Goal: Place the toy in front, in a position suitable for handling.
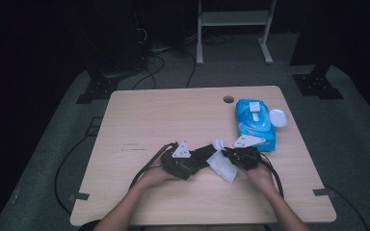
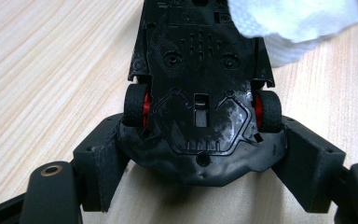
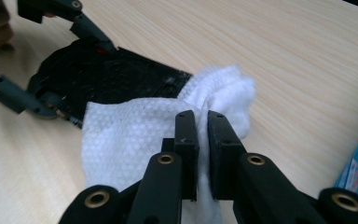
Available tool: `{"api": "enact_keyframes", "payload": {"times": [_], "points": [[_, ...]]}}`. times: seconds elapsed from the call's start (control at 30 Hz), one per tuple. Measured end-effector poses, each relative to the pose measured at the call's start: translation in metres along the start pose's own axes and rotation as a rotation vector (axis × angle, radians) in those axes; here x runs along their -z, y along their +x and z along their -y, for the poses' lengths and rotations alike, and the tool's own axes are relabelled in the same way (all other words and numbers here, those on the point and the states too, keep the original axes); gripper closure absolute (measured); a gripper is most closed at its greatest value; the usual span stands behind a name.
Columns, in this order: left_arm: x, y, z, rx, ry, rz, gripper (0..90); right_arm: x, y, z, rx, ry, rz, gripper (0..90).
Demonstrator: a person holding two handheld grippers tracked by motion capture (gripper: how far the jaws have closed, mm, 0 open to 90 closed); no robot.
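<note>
My right gripper (image 3: pixel 203 135) has its fingers (image 3: pixel 186 140) pressed together on a white wet wipe (image 3: pixel 130 135), and my left gripper (image 2: pixel 200 163) pinches the end of a black toy car (image 2: pixel 200 84) with red wheel hubs, turned belly up. The wipe lies against the car's underside, at the end away from my left gripper. I judge the wiping is in the middle: shiny smears show on the belly, and the rest looks not wiped yet. Behind the car to the right lies a blue wipes pack (image 1: pixel 255 122) with its lid open; its writing I cannot read.
</note>
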State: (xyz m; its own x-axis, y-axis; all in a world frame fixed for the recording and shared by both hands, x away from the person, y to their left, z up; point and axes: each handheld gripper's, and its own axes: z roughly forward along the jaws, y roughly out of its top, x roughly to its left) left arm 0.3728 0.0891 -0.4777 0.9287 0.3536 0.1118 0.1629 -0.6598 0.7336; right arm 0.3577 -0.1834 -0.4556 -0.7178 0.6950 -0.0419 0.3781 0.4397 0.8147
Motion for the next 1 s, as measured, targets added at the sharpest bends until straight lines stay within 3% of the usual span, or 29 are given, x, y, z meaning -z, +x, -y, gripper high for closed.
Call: {"api": "enact_keyframes", "payload": {"times": [0.13,0.2,0.23,0.27,0.3,0.33,0.4,0.47,0.53,0.7,0.8,1.0], "points": [[0.001,0.002,0.001,0.002,-0.002,-0.003,23.5,-0.012,-0.004,-0.011,0.017,0.016,0.03,83.0],[0.002,0.001,0.001,-0.014,-0.003,-0.003,23.9,-0.018,-0.007,-0.017,-0.001,0.019,0.038,83.0],[0.003,0.0,0.001,-0.031,-0.005,0.008,26.0,-0.021,-0.007,-0.019,-0.013,0.013,0.04,83.1],[0.004,-0.002,0.0,-0.057,-0.014,0.011,32.6,-0.025,-0.007,-0.022,-0.023,0.01,0.032,83.1],[0.004,-0.002,0.0,-0.057,-0.014,0.011,39.9,-0.029,-0.005,-0.025,-0.025,0.008,0.02,83.1],[0.005,-0.004,-0.002,-0.064,-0.021,0.013,35.1,-0.033,-0.002,-0.028,-0.016,0.013,0.01,83.1],[0.002,-0.005,-0.006,-0.021,-0.017,-0.001,28.4,-0.037,0.003,-0.031,-0.001,0.021,0.019,83.2],[0.001,-0.004,-0.006,-0.01,-0.005,-0.009,25.0,-0.038,0.002,-0.03,-0.02,0.011,0.01,83.2],[0.001,-0.004,-0.006,-0.007,0.003,-0.012,24.0,-0.037,0.002,-0.029,-0.025,0.007,0.011,83.2],[0.0,-0.005,-0.006,0.018,-0.005,0.04,19.0,-0.026,0.007,-0.02,-0.021,0.002,0.016,83.2],[0.001,-0.009,-0.011,0.037,-0.039,0.074,16.8,-0.024,0.006,-0.017,-0.044,-0.005,0.011,83.3],[0.001,-0.013,-0.016,0.04,-0.037,0.057,14.7,-0.022,0.014,-0.017,-0.035,0.007,0.019,83.3]]}}
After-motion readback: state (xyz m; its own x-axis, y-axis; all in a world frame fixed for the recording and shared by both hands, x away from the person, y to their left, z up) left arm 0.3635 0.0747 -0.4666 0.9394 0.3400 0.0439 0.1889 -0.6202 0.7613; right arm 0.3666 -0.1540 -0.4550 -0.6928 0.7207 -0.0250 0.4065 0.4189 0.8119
